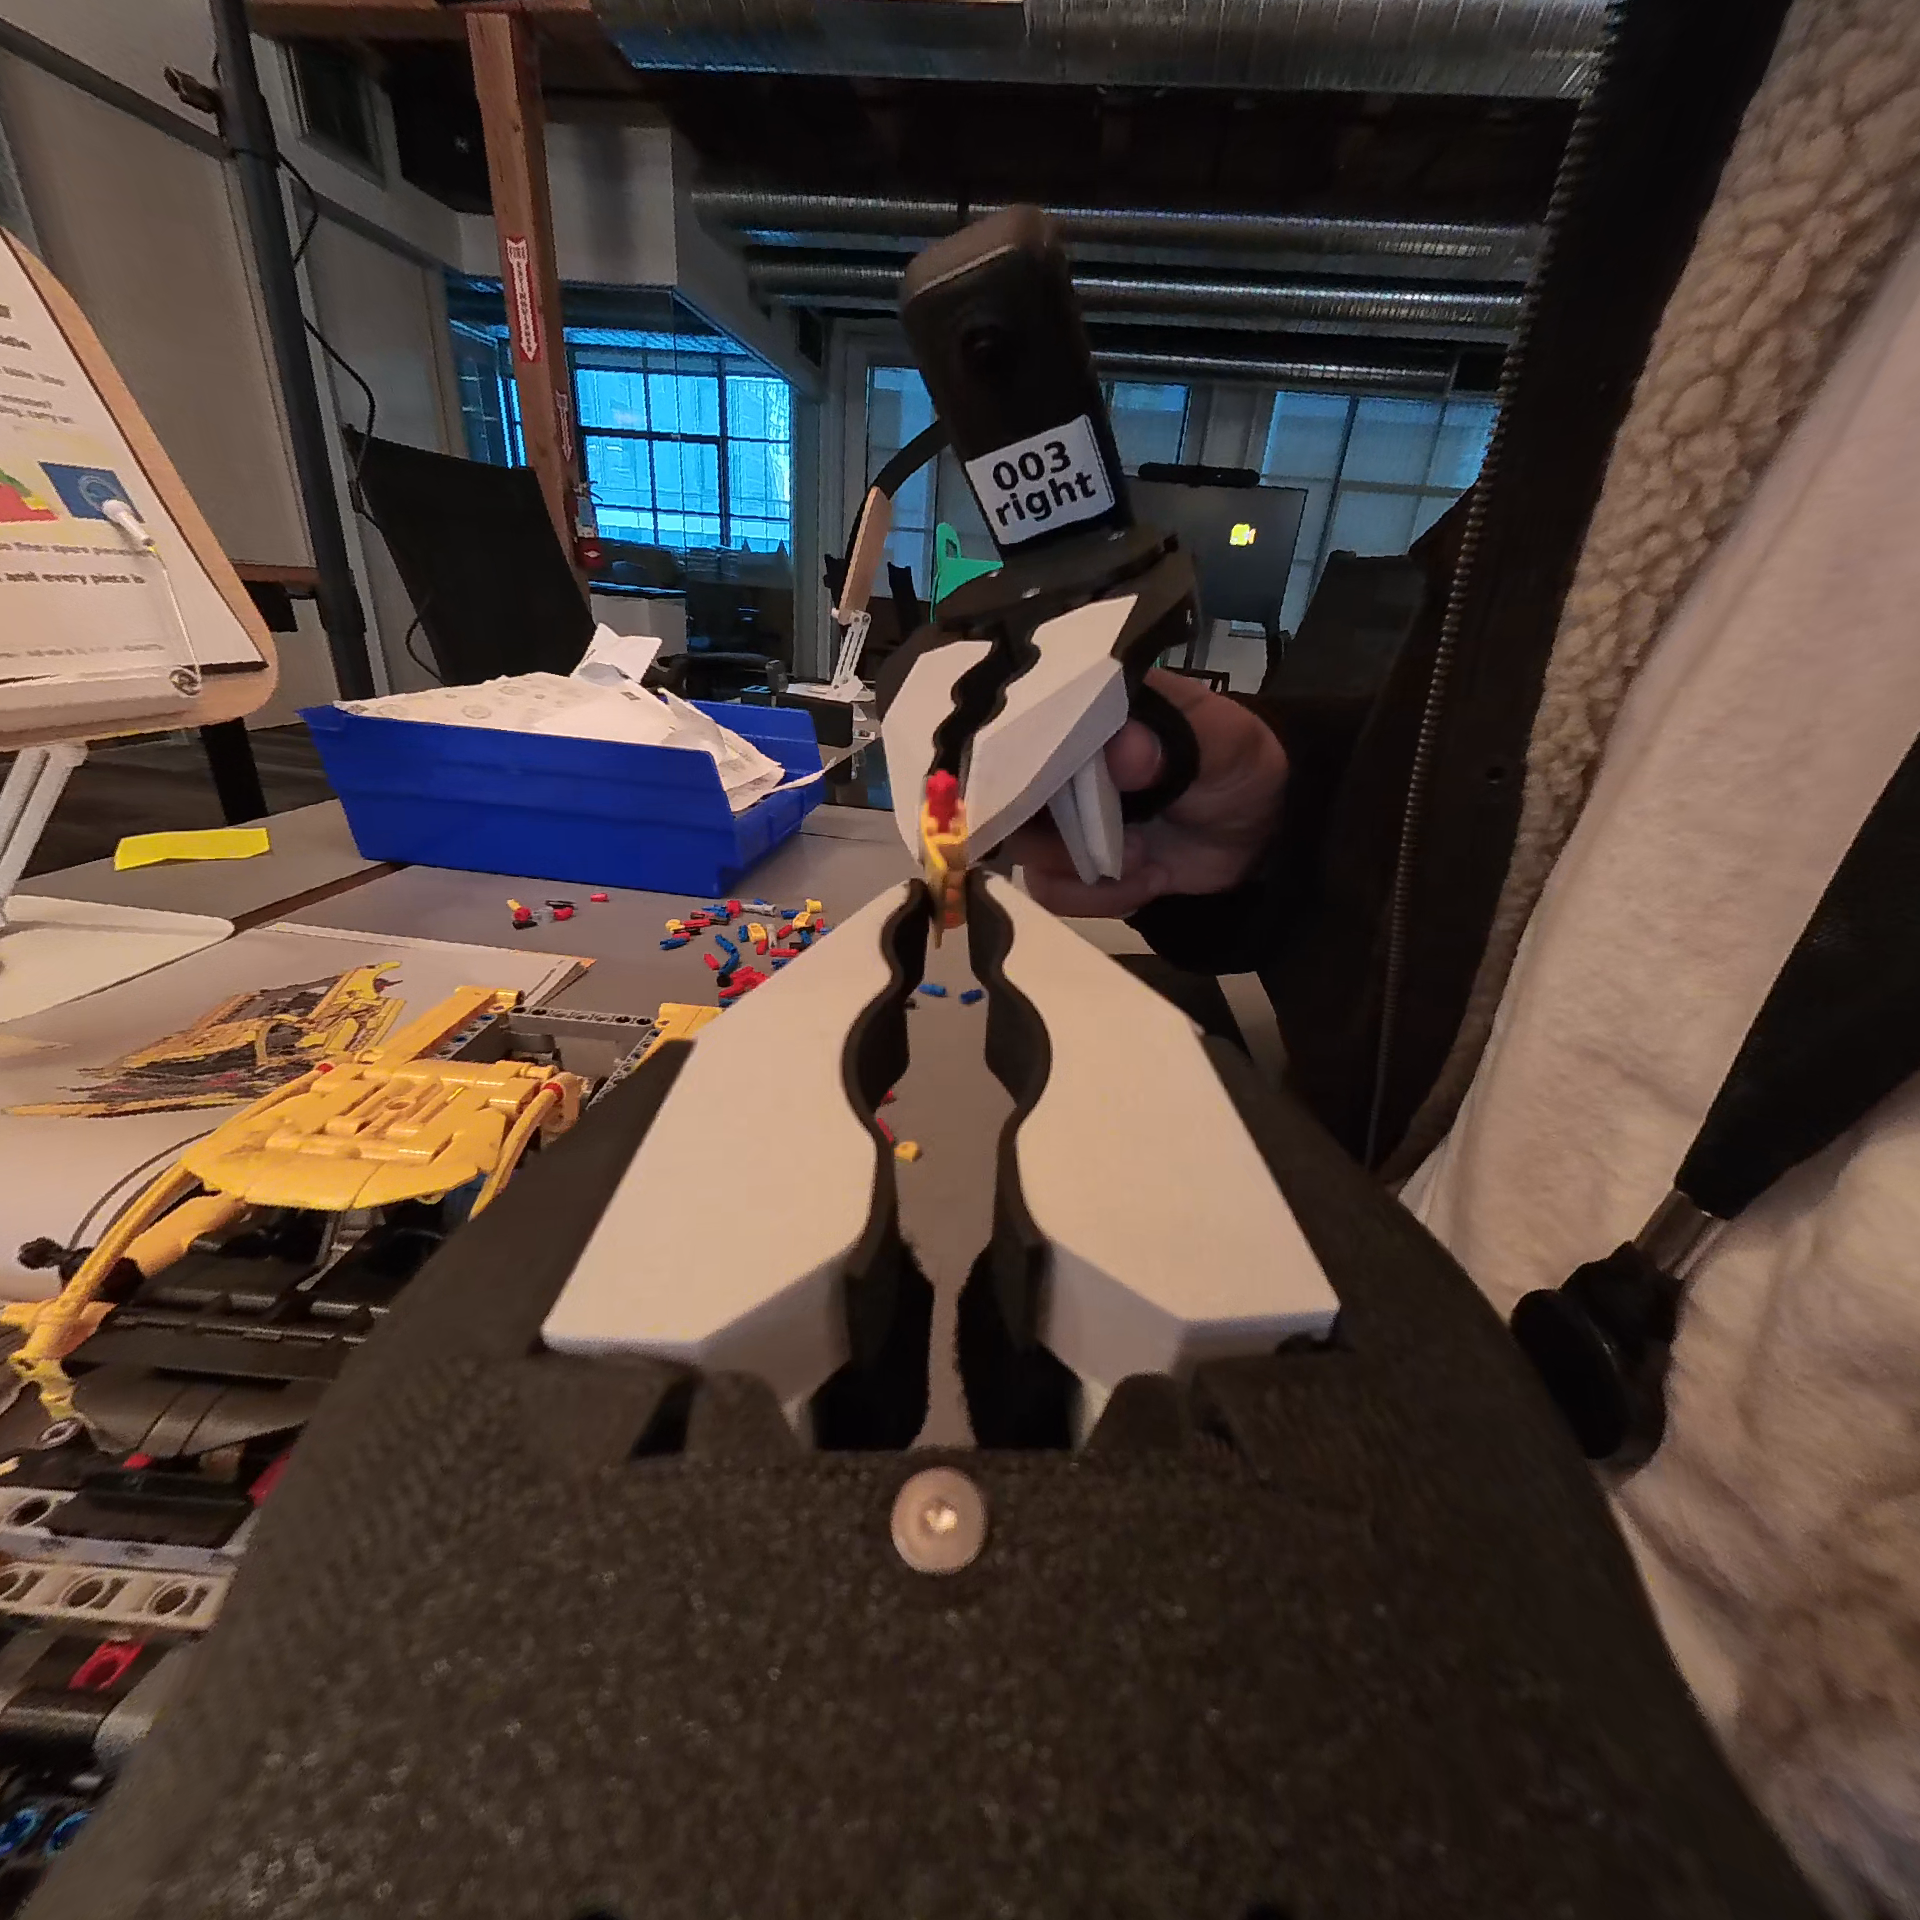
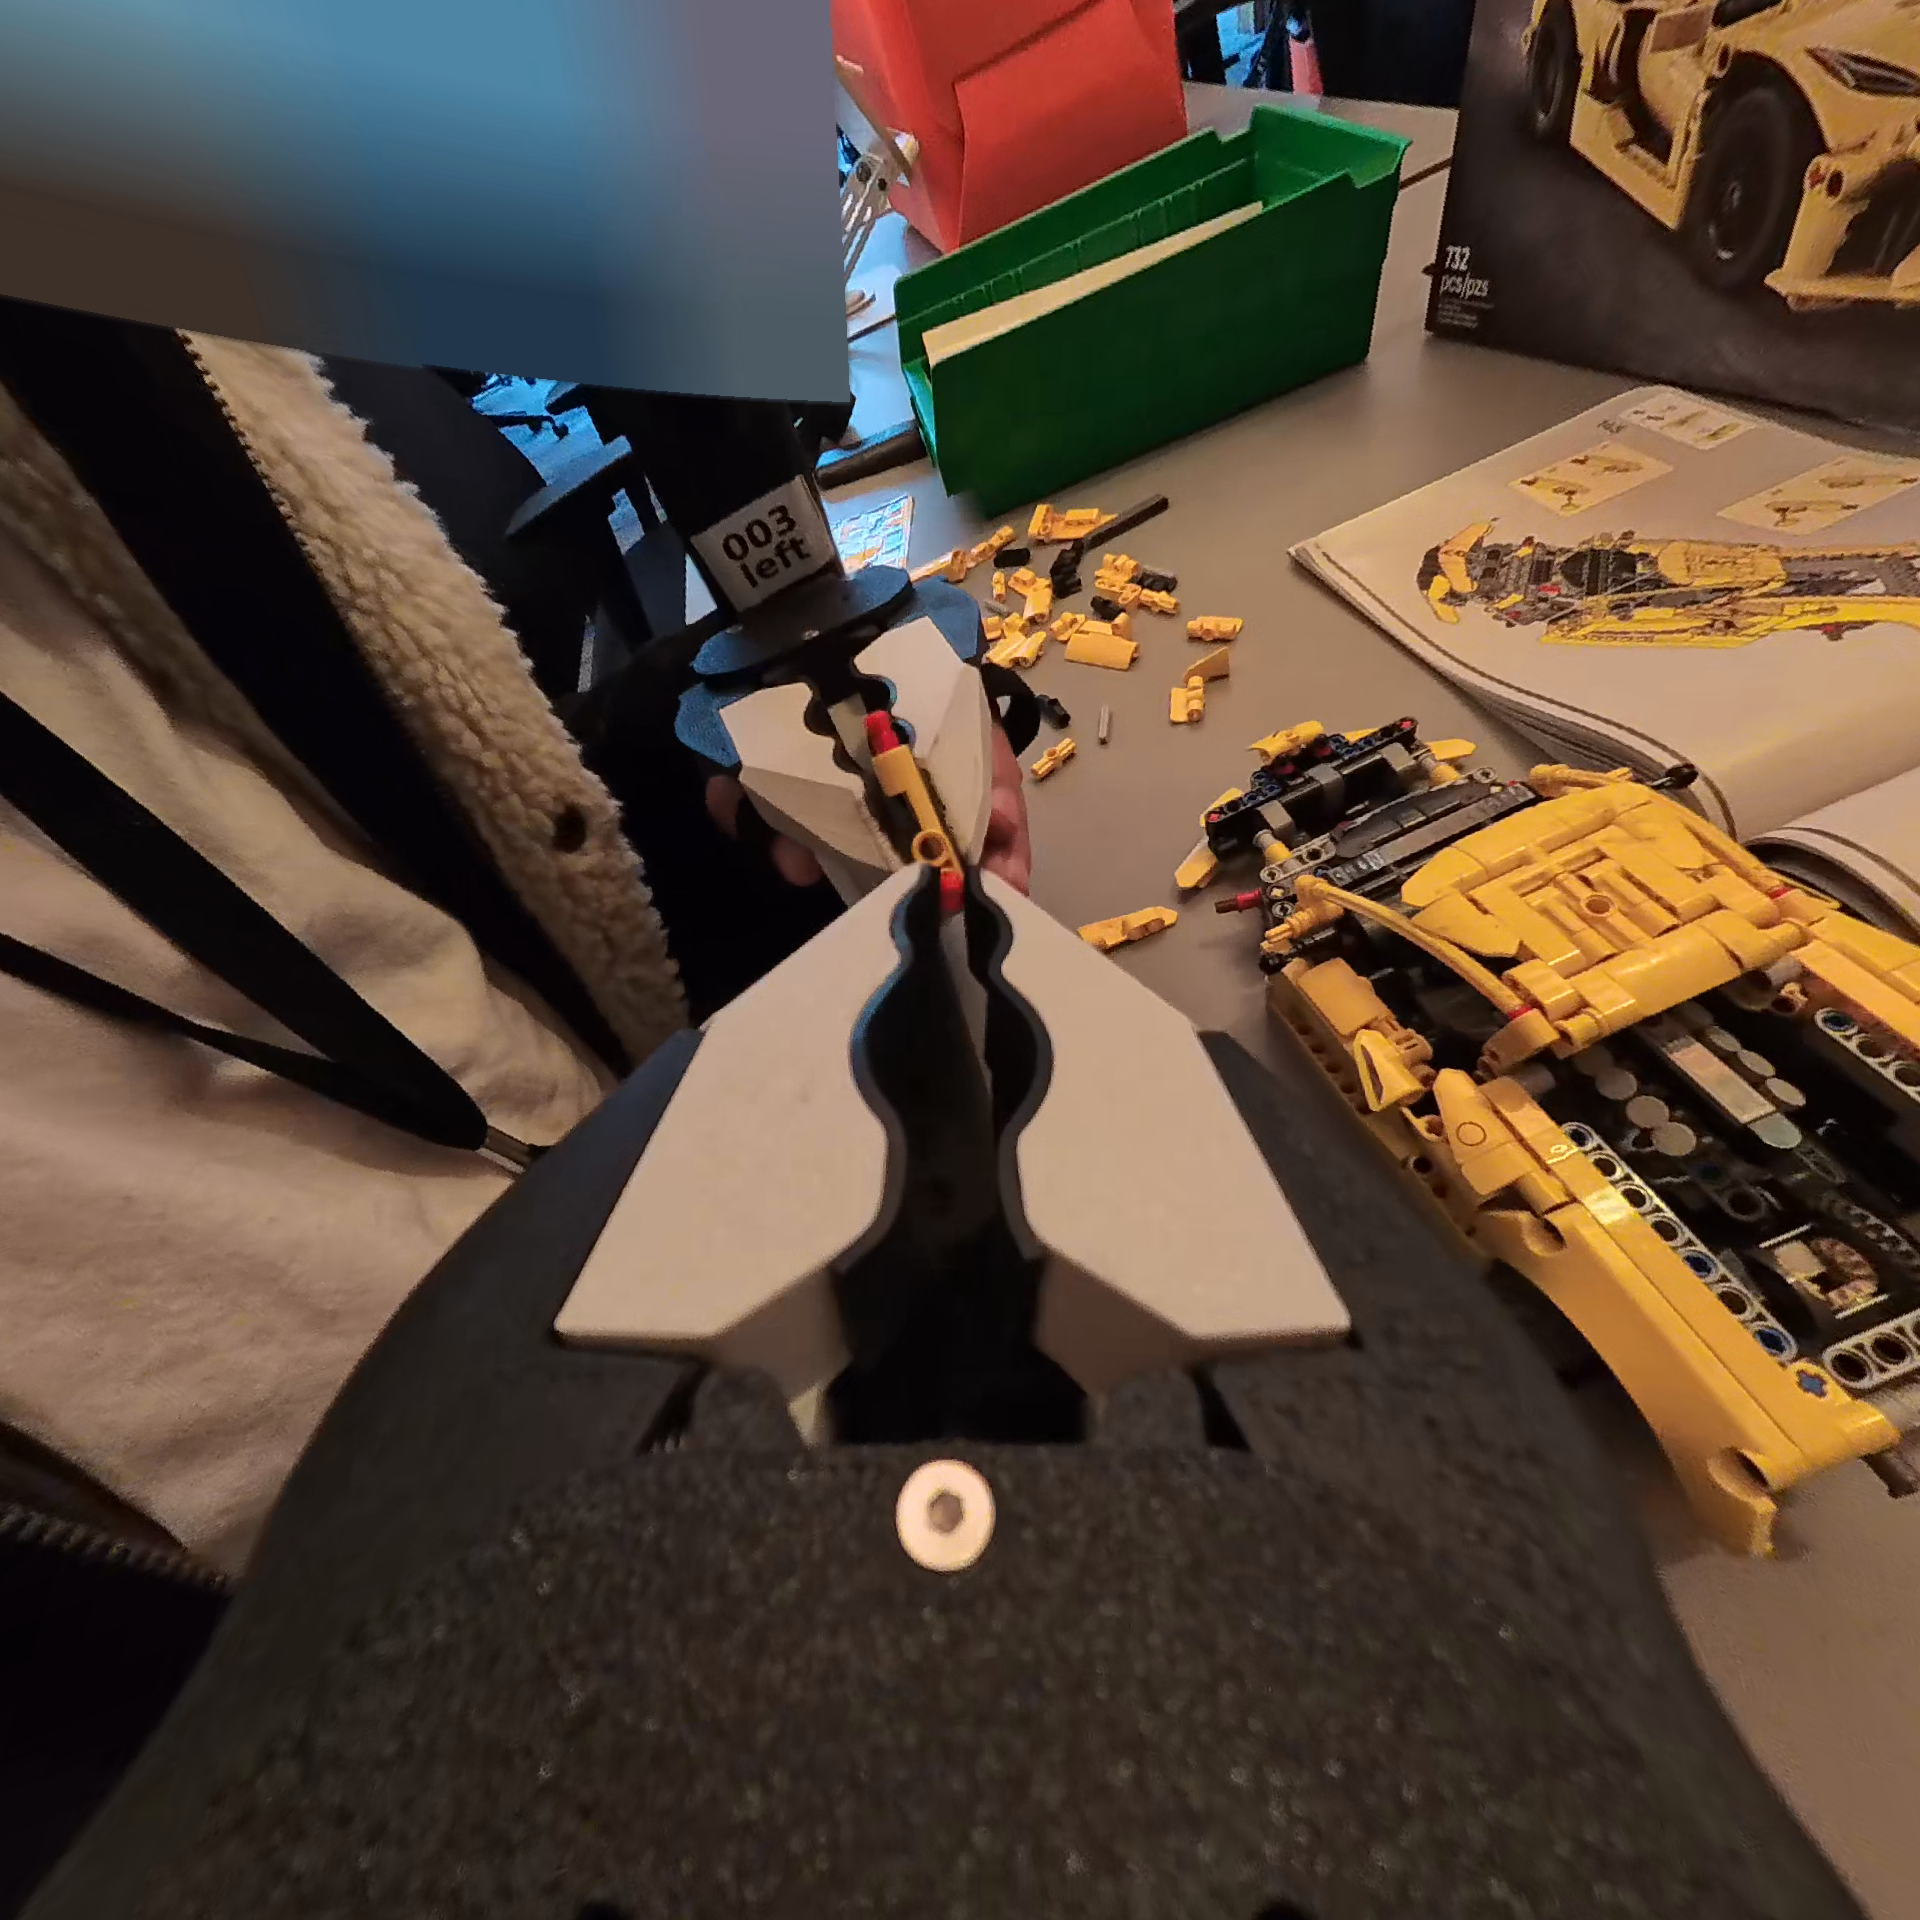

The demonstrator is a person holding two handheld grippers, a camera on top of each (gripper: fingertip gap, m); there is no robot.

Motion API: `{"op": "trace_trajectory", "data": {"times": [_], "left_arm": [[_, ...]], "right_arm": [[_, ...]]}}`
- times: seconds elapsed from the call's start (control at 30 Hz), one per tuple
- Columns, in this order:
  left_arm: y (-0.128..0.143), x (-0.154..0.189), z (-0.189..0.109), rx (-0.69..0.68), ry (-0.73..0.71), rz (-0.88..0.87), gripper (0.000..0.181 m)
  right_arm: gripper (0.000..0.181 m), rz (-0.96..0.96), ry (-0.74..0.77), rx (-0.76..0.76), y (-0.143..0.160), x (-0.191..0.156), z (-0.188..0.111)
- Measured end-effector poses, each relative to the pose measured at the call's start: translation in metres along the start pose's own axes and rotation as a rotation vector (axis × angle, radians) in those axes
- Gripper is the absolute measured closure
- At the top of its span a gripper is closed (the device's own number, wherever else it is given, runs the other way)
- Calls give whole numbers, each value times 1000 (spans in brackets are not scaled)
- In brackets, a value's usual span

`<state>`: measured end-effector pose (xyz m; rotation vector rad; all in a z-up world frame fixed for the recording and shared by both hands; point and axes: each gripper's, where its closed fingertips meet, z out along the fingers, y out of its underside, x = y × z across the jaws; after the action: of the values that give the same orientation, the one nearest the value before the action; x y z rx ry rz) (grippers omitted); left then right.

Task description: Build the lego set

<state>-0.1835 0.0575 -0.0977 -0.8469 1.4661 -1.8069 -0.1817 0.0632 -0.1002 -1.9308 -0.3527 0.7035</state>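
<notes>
Yellow beam [image 1: 948, 871] with a red pin [image 1: 941, 792] is held in the air between the two tongs, above the bench [image 1: 623, 935] and in front of the person's pale fleece jacket [image 1: 1704, 831]. Left tongs [image 1: 943, 896] point away and slightly up, tips closed on the beam's lower end. Right tongs [image 1: 951, 831] point back toward them, tilted down, tips nearly meeting the left ones; they pinch a red pin [image 2: 951, 891] at the beam's [image 2: 914, 800] near end. A hand [image 1: 1195, 800] wraps the right handle. The half-built yellow car [image 2: 1538, 1039] lies on the bench right of the right tongs [image 2: 943, 896], beside the open instruction booklet [image 2: 1621, 582], with loose yellow pieces [image 2: 1091, 613] and a green bin [image 2: 1143, 312] beyond.
</notes>
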Motion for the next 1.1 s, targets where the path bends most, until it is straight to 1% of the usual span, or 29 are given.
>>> {"op": "trace_trajectory", "data": {"times": [0.27, 0.37, 0.57, 0.7, 1.0, 1.07, 1.1], "left_arm": [[-1, -1, -1, 9, 0, -19, 174], [-7, -2, -1, 52, 23, -78, 174], [-15, 0, -3, 103, 53, -121, 174], [-13, 0, -3, 87, 46, -107, 174], [4, -4, 0, -16, -8, -16, 174], [9, -7, 1, -43, -26, -11, 174], [11, -8, 1, -54, -32, -16, 174]], "right_arm": [[178, 20, -34, 21, 0, 0, 2], [178, 17, -51, 38, -4, -2, 1], [178, 10, -87, 36, -5, -7, 3], [178, -6, -73, 23, -5, -5, 4], [178, -35, -26, -92, 11, 3, -4], [178, -52, 13, -179, 25, 11, -13], [178, -49, 27, -250, 37, 16, -20]]}}
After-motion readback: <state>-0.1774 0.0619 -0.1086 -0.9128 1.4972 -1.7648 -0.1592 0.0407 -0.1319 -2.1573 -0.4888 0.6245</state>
